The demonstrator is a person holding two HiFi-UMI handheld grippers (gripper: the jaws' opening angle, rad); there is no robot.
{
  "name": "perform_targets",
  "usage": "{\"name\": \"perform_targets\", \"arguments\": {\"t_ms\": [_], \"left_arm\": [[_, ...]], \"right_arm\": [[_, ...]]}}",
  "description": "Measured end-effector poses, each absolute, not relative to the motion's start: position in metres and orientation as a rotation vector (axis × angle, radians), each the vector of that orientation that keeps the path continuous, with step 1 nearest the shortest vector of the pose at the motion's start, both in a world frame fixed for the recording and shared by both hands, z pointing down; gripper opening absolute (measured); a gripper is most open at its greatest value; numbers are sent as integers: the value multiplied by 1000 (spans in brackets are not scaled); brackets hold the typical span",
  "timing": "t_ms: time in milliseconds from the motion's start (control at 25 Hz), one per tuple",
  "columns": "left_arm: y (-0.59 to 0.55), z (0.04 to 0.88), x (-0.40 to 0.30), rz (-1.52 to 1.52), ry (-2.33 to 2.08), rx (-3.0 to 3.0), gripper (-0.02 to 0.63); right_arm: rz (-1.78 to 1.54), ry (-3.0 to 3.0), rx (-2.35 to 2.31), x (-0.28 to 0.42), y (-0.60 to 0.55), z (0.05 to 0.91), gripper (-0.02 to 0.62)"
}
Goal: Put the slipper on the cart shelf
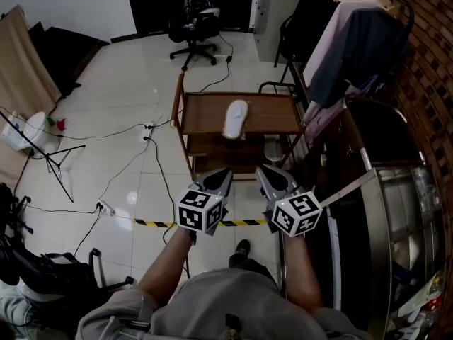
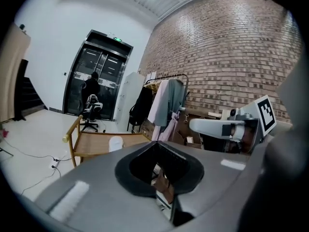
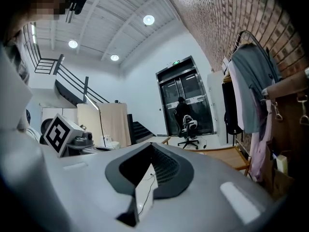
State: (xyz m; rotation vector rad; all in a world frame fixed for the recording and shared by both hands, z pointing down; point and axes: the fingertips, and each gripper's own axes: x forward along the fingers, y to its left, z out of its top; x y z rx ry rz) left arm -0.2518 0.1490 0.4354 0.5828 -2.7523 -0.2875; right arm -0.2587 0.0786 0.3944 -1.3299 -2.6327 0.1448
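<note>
While both pairs of jaws sat pressed together with nothing between them, I held the left gripper (image 1: 224, 171) and the right gripper (image 1: 264, 169) side by side, short of the cart (image 1: 206, 105) and pointing toward it. Left gripper view: pads closed tip to tip, only a dark hollow behind them, no slipper there. Right gripper view: same story, jaws closed on air, just a thin sliver of floor showing low in the seam. So neither tool carried anything, and that fit, because the job's thing was already out of my hands.

And there it was: the slipper (image 1: 236, 119), pale, lying sole-up or side-on (I couldn't tell which) on the cart's top shelf, toward the near edge and about mid-width. It sat wholly on the wood, not hanging over that I could see. From the left gripper's camera it showed as a pale lump (image 2: 116, 143) on the same shelf top, past the cart's wooden side rail (image 2: 72, 132).

My read: the placing looked done, and closed, empty jaws well back from the cart were the sensible way to stand, since nothing could snag the slipper or nudge the shelf.

Further out, a clothes rack (image 1: 354, 41) crowded the cart's right side, an office chair (image 1: 195, 27) stood beyond the cart's far end, and striped floor tape (image 1: 159, 223) ran on the near side of the cart, beneath the grippers.
</note>
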Motion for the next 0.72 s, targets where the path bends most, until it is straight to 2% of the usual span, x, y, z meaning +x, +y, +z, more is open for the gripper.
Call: {"name": "perform_targets", "arguments": {"t_ms": [400, 720], "left_arm": [[145, 462, -352, -318, -2740, 437, 8], [174, 502, -417, -360, -2669, 330, 8]], "right_arm": [[100, -2579, -1396, -361, 69, 401, -2], [91, -2538, -1346, -416, 75, 425, -2]]}}
